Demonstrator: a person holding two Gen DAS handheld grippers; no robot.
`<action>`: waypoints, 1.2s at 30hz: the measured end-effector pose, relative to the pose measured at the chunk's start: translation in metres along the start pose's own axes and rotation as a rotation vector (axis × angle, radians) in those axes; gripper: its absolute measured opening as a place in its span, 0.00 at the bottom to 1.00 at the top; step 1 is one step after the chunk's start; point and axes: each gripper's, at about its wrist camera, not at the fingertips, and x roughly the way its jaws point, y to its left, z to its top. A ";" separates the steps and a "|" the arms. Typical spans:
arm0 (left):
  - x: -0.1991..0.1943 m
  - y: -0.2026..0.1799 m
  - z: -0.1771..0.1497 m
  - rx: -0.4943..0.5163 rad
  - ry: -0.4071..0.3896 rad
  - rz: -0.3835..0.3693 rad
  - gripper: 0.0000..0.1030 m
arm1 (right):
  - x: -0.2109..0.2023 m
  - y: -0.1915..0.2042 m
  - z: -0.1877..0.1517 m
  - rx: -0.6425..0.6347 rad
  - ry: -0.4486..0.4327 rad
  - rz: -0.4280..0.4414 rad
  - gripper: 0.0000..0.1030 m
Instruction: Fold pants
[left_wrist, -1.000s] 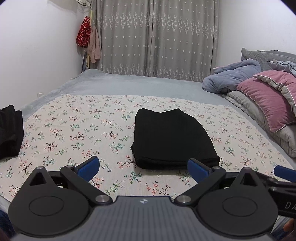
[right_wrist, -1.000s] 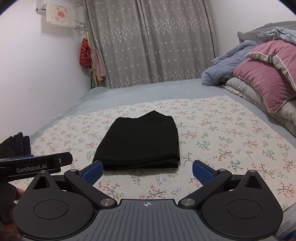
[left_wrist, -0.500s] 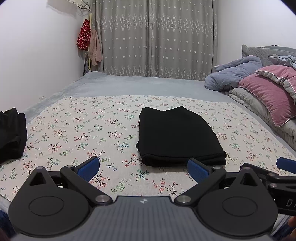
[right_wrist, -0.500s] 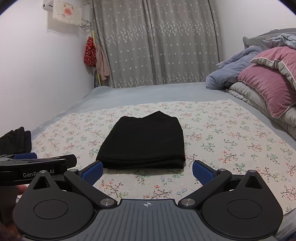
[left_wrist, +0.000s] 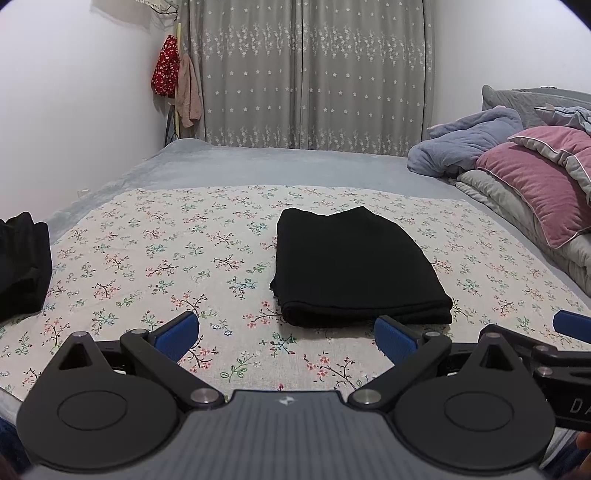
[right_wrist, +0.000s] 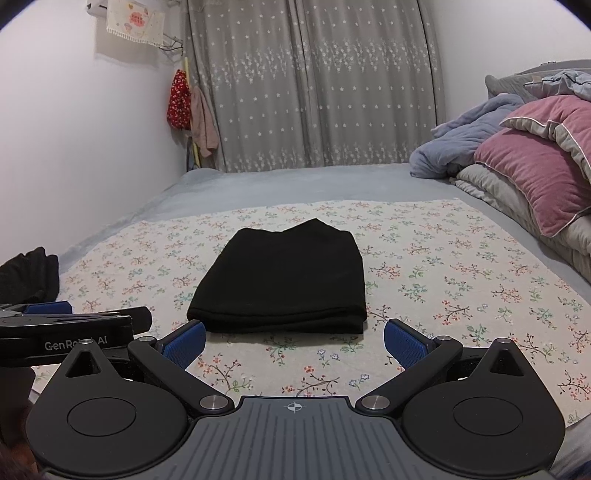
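Note:
The black pants (left_wrist: 351, 266) lie folded into a neat rectangle on the floral sheet (left_wrist: 166, 258), also in the right wrist view (right_wrist: 284, 280). My left gripper (left_wrist: 286, 338) is open and empty, held just in front of the pants' near edge. My right gripper (right_wrist: 293, 345) is open and empty, also just short of the near edge. Each gripper shows at the side of the other's view: the right one (left_wrist: 569, 328) and the left one (right_wrist: 48, 308).
A second pile of black clothing (left_wrist: 22, 266) lies at the sheet's left edge, also in the right wrist view (right_wrist: 29, 275). Pink and grey pillows (left_wrist: 539, 184) and a blue blanket (left_wrist: 465, 144) are stacked along the right. Curtains (left_wrist: 314, 74) hang behind the bed.
Both grippers have drawn back and risen a little from the folded pants, staying open. The pants have not moved.

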 end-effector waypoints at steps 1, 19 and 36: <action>0.000 0.000 0.001 0.001 0.000 -0.001 0.96 | 0.000 0.000 0.000 0.000 0.000 -0.001 1.00; 0.001 -0.003 -0.001 0.007 0.009 -0.005 0.96 | 0.001 -0.004 -0.002 -0.009 0.002 0.003 1.00; 0.001 -0.004 -0.003 0.019 0.011 -0.016 0.96 | 0.001 -0.005 -0.002 -0.019 0.003 0.006 1.00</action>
